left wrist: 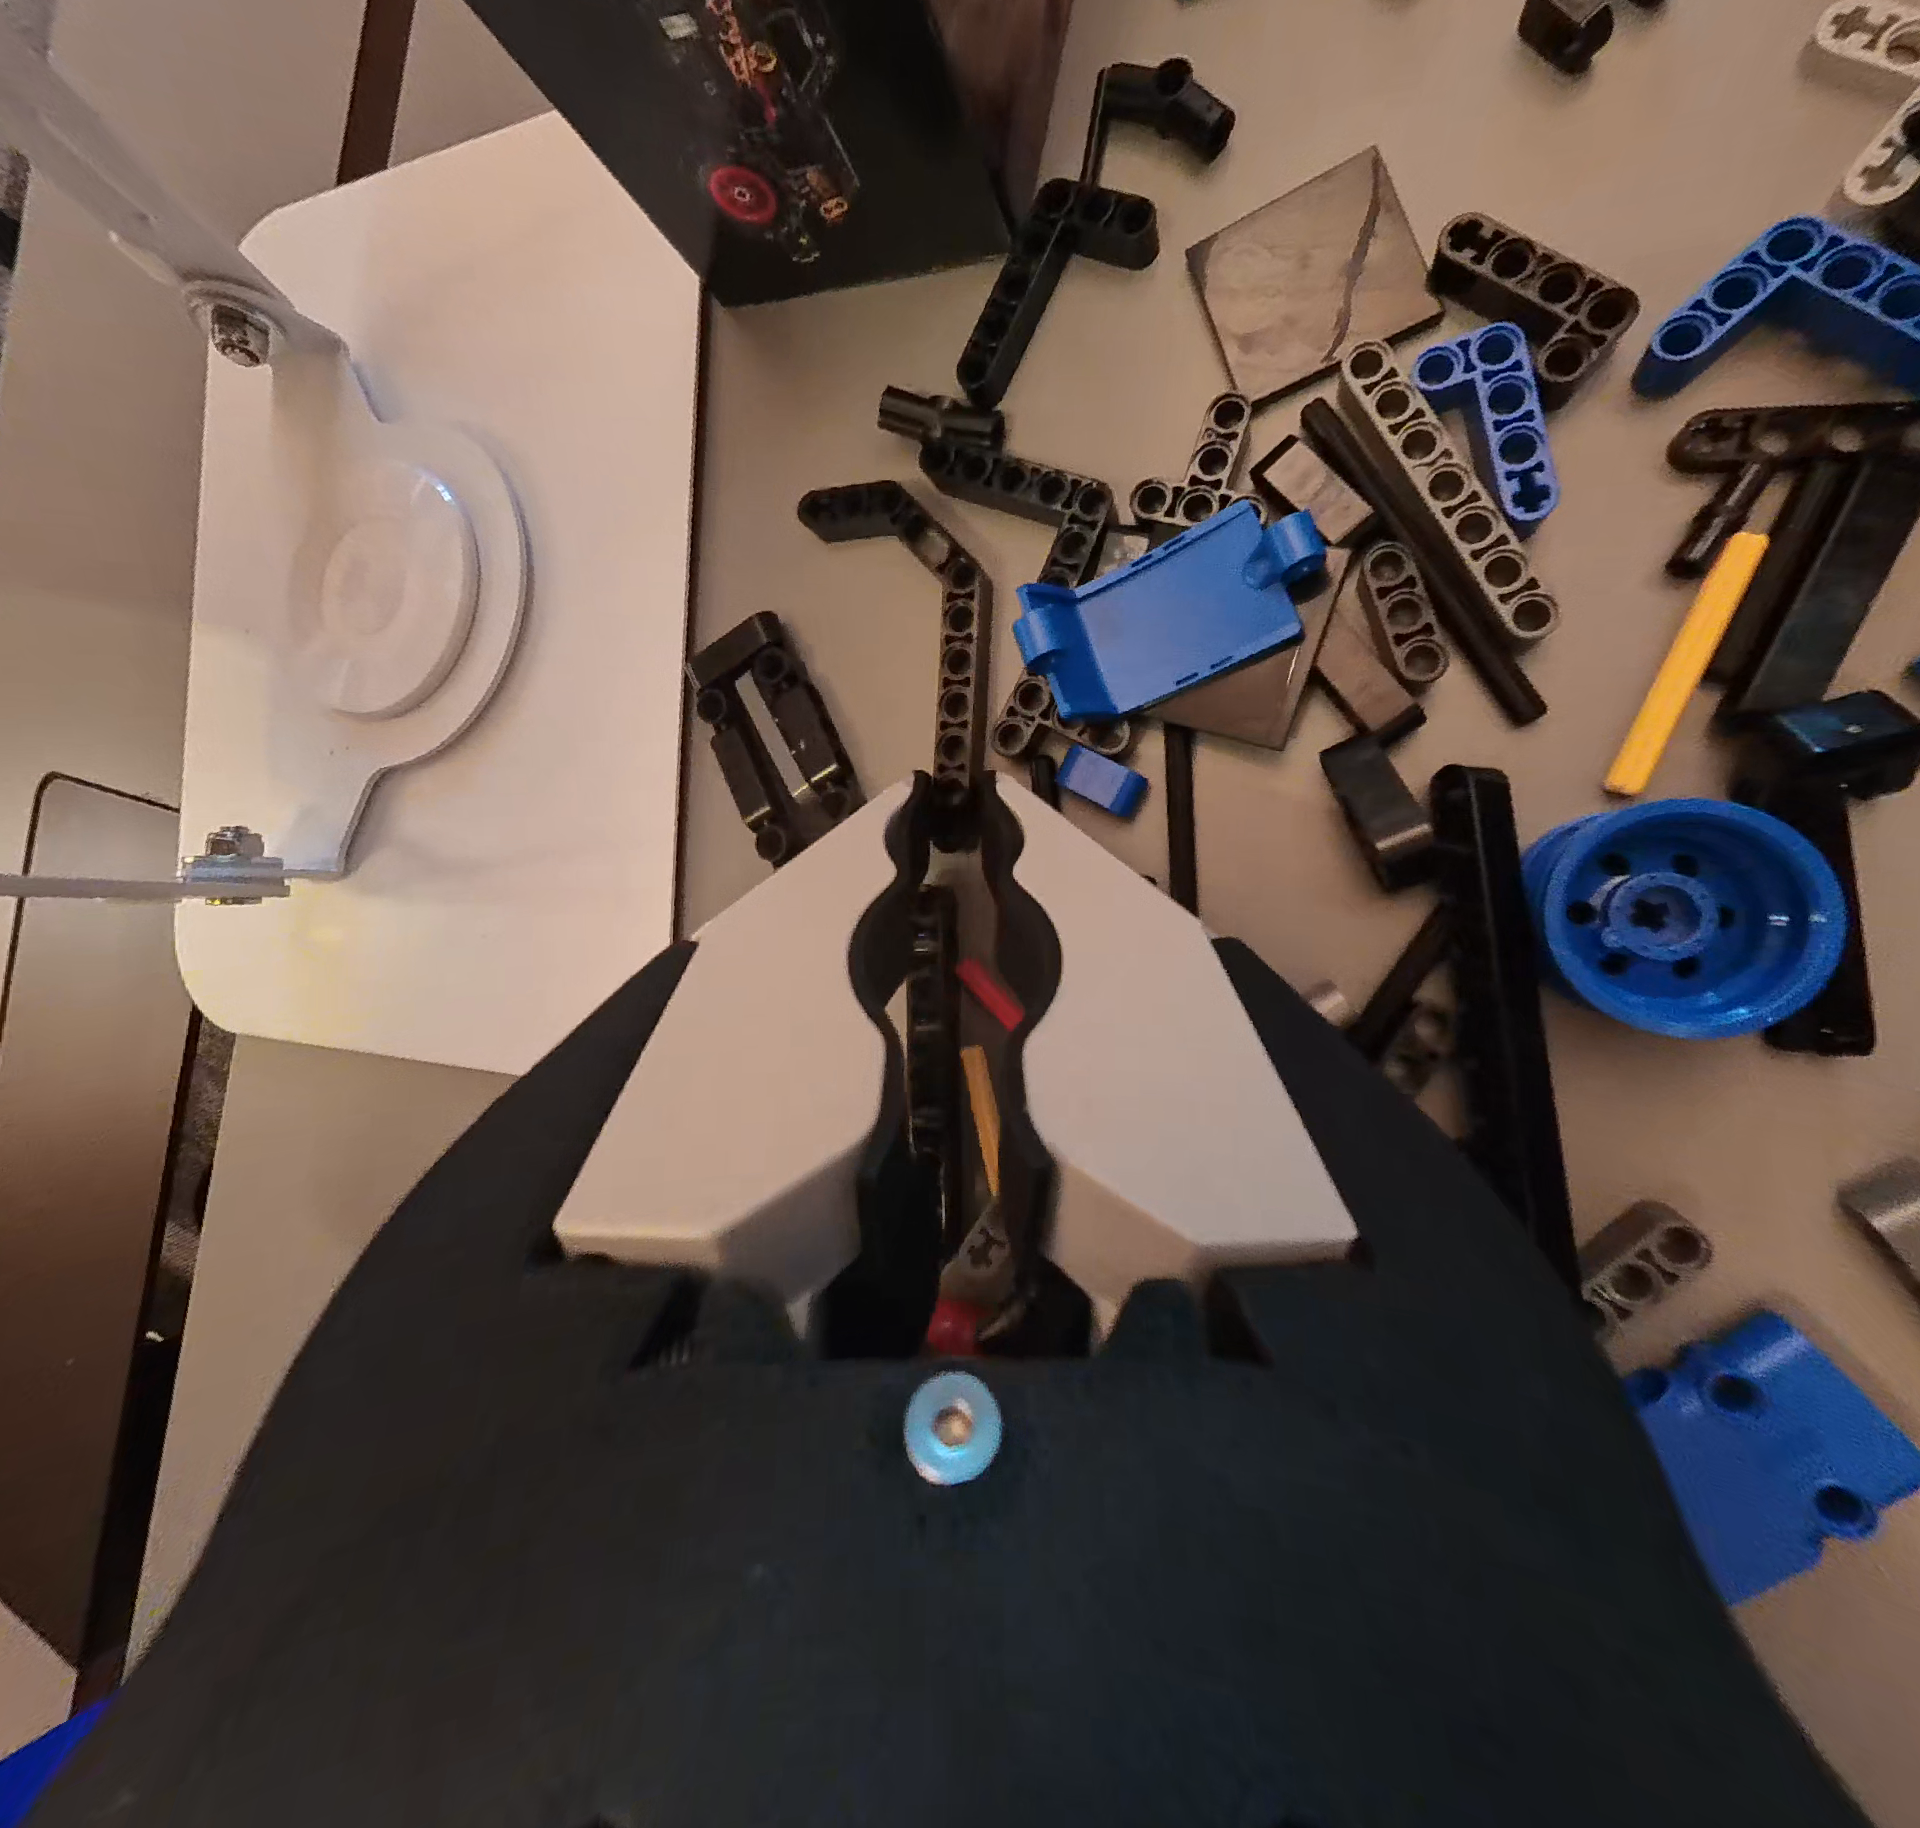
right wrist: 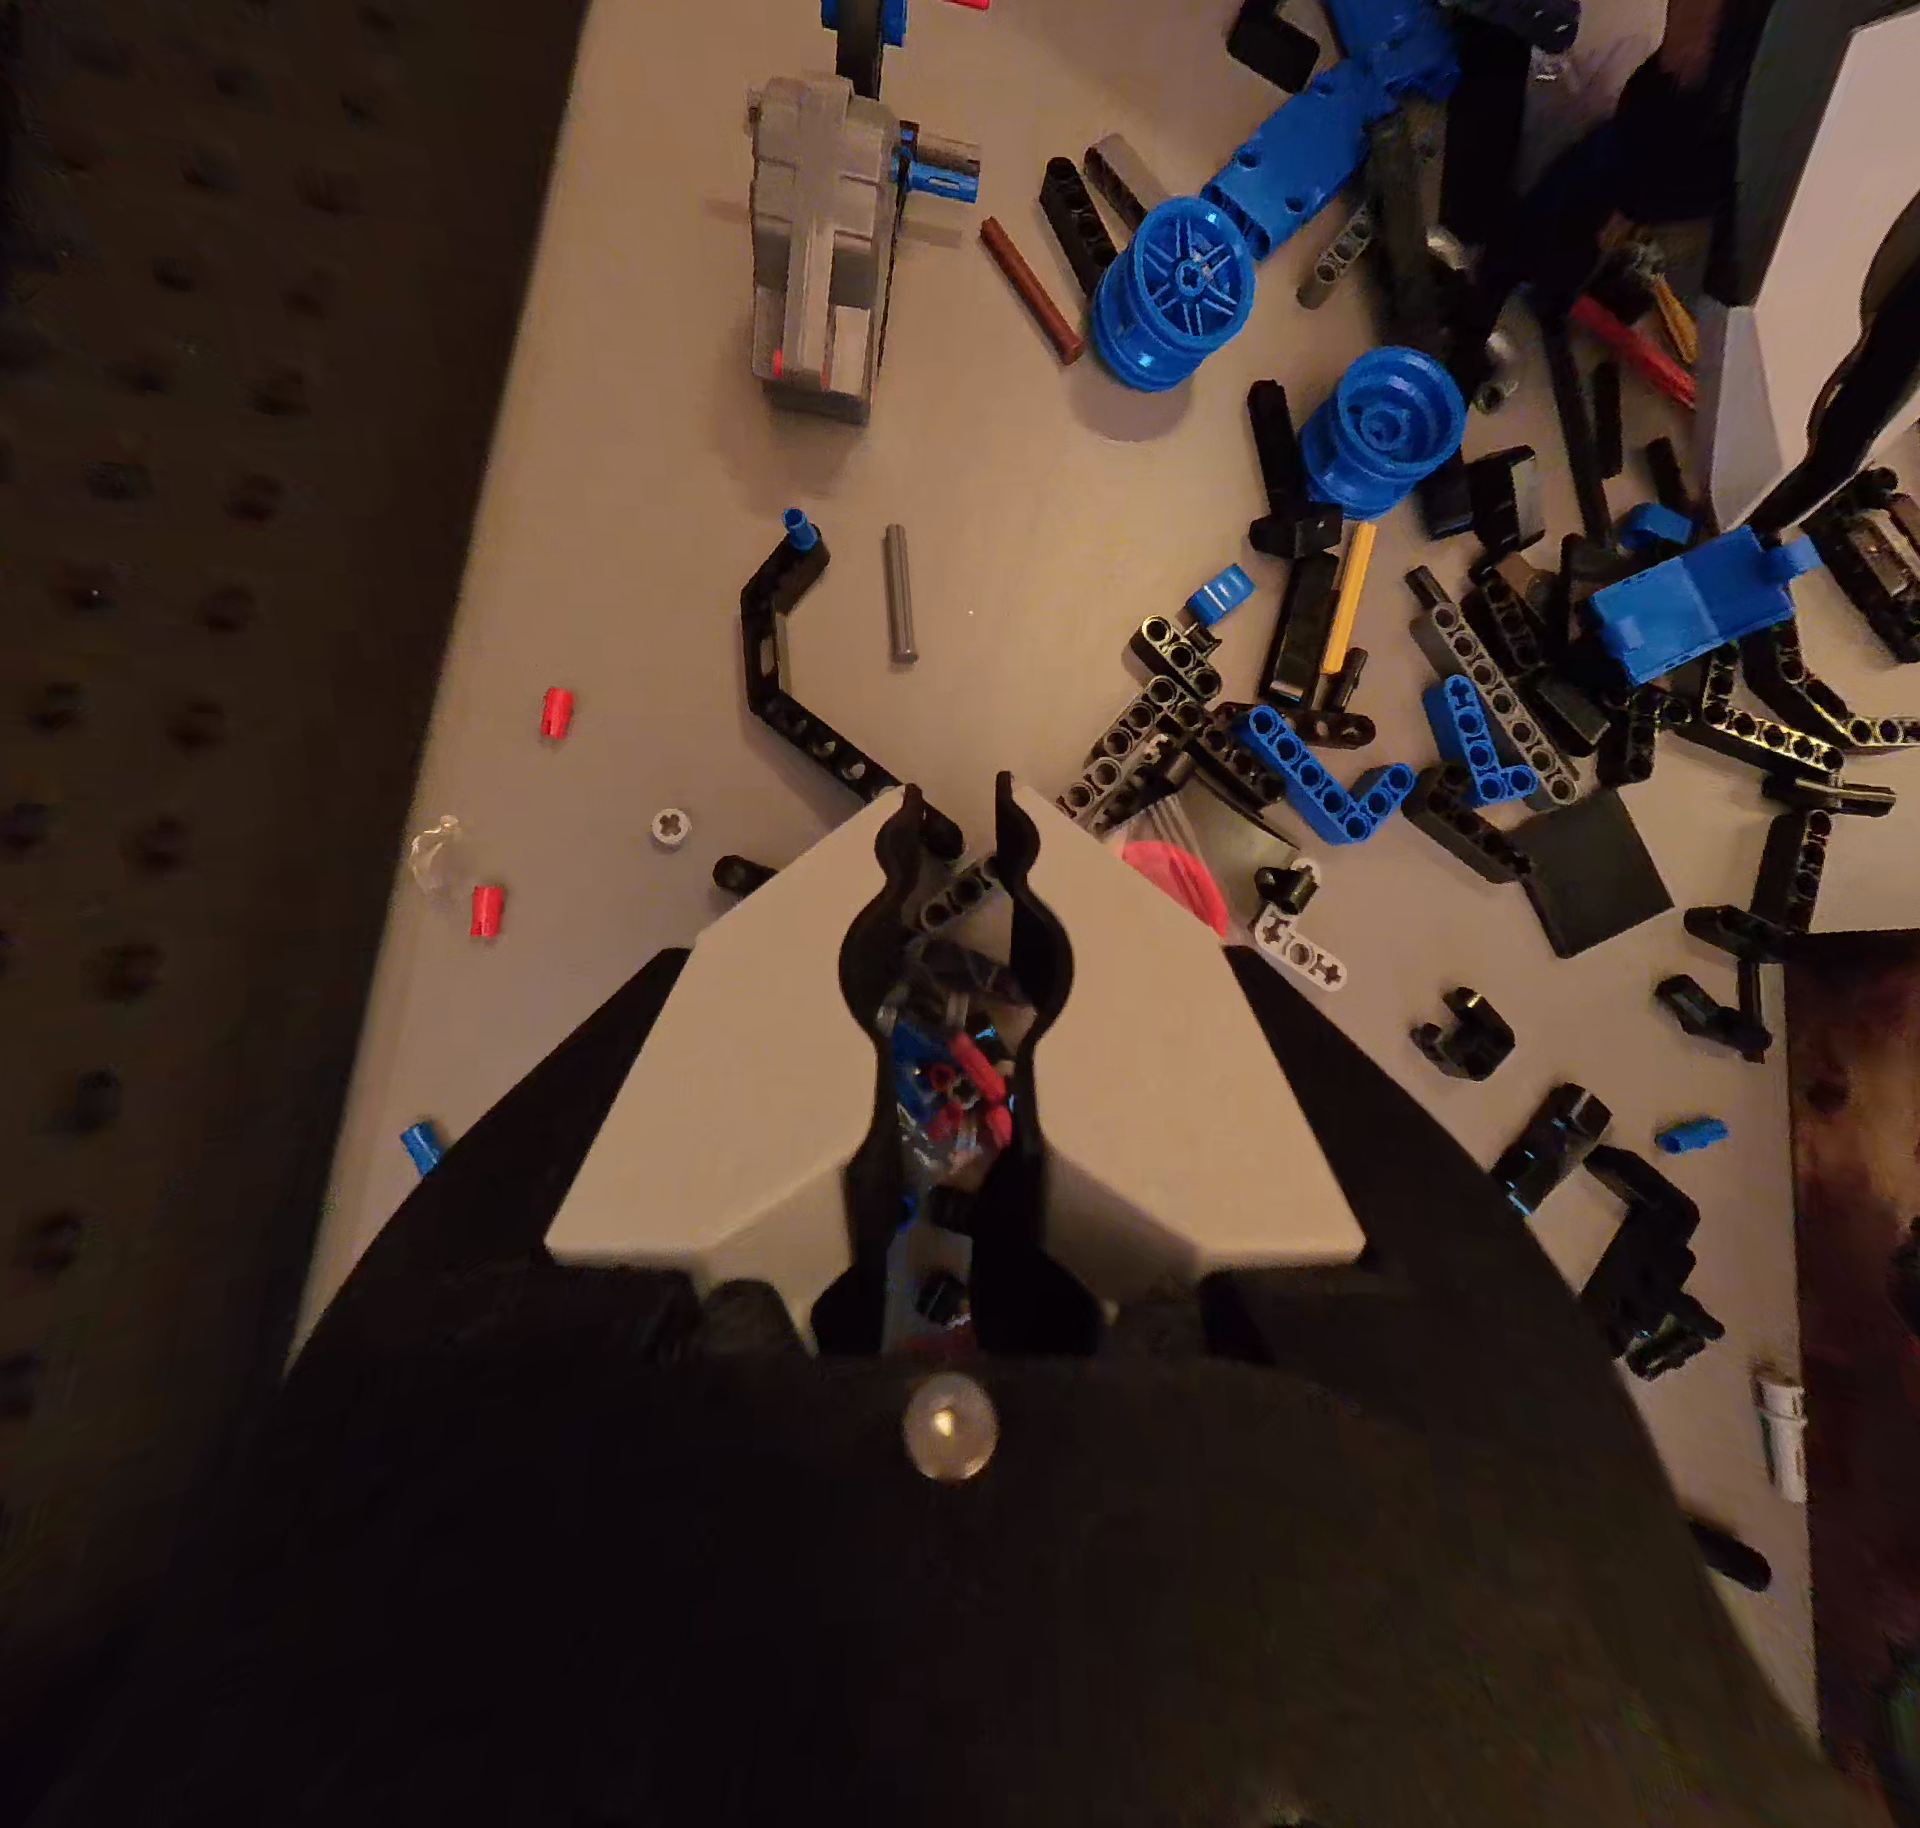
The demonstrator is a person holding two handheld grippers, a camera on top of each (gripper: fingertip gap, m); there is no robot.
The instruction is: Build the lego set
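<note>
In the left wrist view my left gripper (left wrist: pixel 951 799) is shut on the lower end of a long black bent beam (left wrist: pixel 956 635), which lies on the grey table (left wrist: pixel 790 376) and points away from me. A blue panel (left wrist: pixel 1164 609) lies just right of it. In the right wrist view my right gripper (right wrist: pixel 958 791) is narrowly open. The end of another black bent beam (right wrist: pixel 774 666), with a blue pin (right wrist: pixel 797 529) on its far end, lies at its left fingertip. A grey built assembly (right wrist: pixel 821 240) with a red axle stands farther away. The left gripper shows at the far right (right wrist: pixel 1849 428).
Loose black, grey and blue beams crowd the table (right wrist: pixel 1299 770). There are blue wheels (right wrist: pixel 1174 292) (left wrist: pixel 1683 911), a grey axle (right wrist: pixel 900 594), small red pins (right wrist: pixel 557 713), a yellow axle (left wrist: pixel 1683 661), the set's black box (left wrist: pixel 727 64) and a white stand (left wrist: pixel 436 583) at left. About 20 cm separates my left fingertips from my right. My right gripper is the nearer one to the grey axle (right wrist: pixel 900 594): about 6 cm, against 20 cm.
</note>
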